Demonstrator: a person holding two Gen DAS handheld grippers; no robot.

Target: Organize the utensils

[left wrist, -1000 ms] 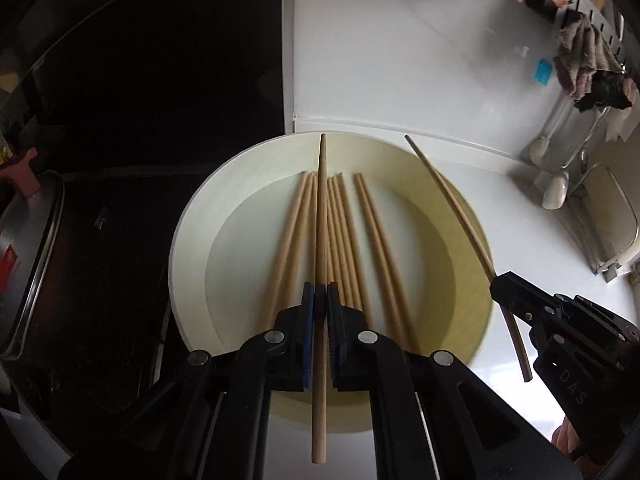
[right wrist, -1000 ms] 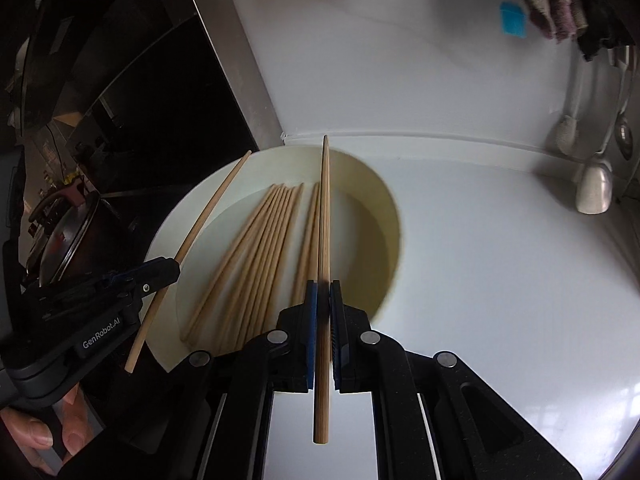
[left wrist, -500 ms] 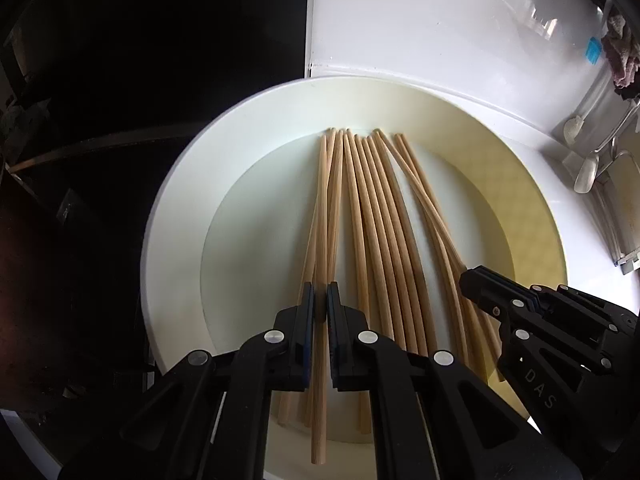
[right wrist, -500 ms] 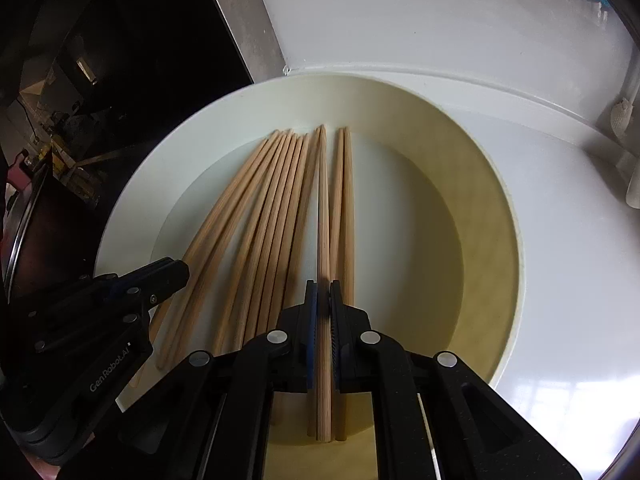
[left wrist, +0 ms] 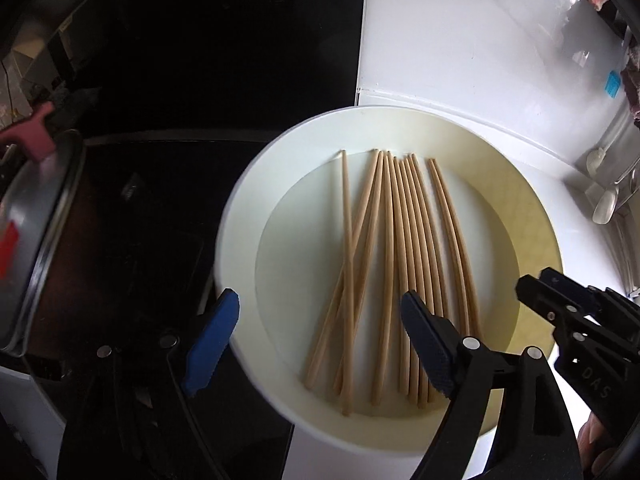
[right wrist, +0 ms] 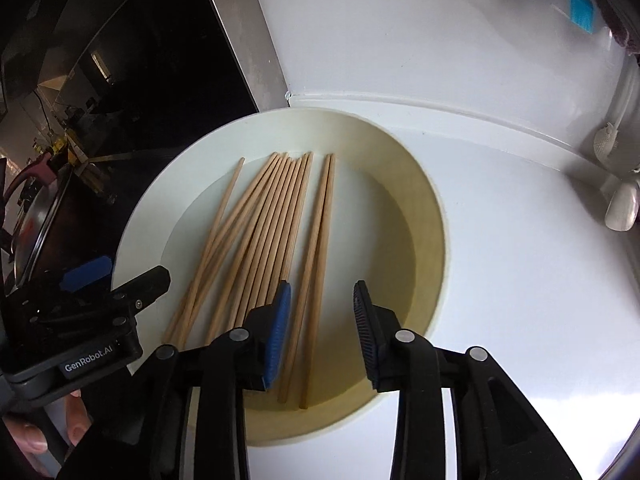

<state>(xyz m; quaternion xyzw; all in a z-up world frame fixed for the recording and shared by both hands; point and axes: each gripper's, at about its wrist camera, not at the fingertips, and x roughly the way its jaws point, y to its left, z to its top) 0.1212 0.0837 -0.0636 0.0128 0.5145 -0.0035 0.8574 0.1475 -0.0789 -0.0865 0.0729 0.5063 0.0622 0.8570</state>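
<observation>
Your left gripper (left wrist: 320, 344) and right gripper (right wrist: 322, 332) are both opening, gripping nothing. The chopsticks (left wrist: 400, 272) are lying loose in the plate (left wrist: 240, 240) just beneath your fingertips.

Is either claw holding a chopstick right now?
No, both the left claw and the right claw are opening with empty gaps, and every chopstick lies in the plate.
</observation>
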